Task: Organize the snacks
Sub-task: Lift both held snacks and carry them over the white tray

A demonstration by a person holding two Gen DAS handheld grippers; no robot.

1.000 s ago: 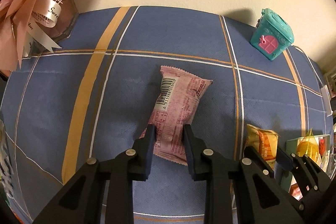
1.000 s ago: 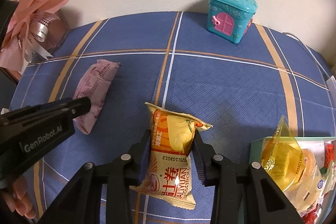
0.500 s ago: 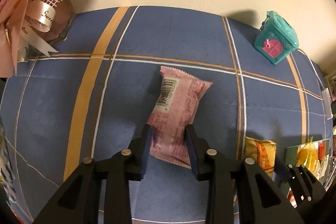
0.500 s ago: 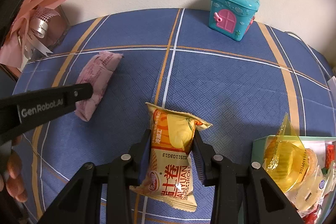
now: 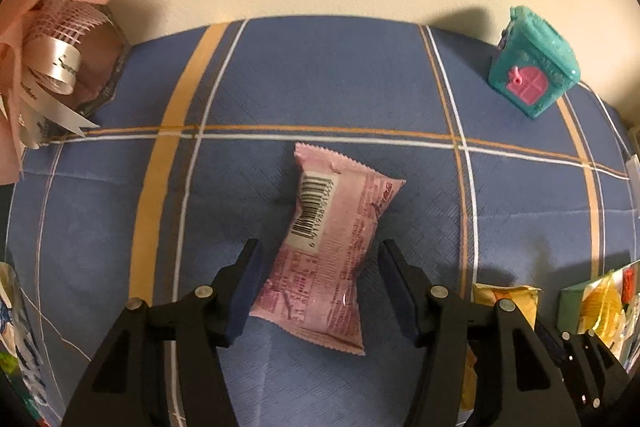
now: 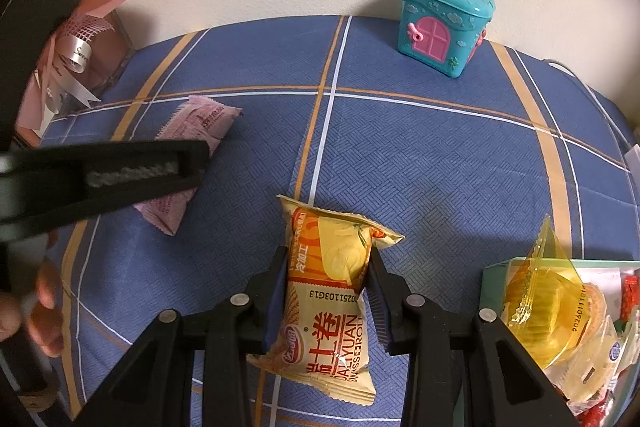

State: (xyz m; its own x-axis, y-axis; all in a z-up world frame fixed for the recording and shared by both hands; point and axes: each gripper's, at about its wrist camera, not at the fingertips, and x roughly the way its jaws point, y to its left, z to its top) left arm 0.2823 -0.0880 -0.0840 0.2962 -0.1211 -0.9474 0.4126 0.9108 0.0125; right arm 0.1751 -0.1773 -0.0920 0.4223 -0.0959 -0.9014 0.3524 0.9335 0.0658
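Left gripper (image 5: 318, 285) spread wide, fingers clear of the crinkled pink foil snack packet (image 5: 328, 247) lying barcode-up between them on the blue plaid tablecloth (image 5: 320, 75); right gripper (image 6: 326, 287) clenched on the waist of a puffy yellow-and-orange swiss-roll packet (image 6: 326, 283), pinched in at the sides. Off to the right, a pale green box (image 6: 494, 273), cut off by the frame edge, heaped with a clear yellow-wrapped cake (image 6: 540, 291) and other wrapped snacks too cramped to identify. Farther back, a teal toy house with a pink door (image 6: 444, 23) near the wall and a pink ribboned bouquet (image 5: 52, 39), partly cropped at left.
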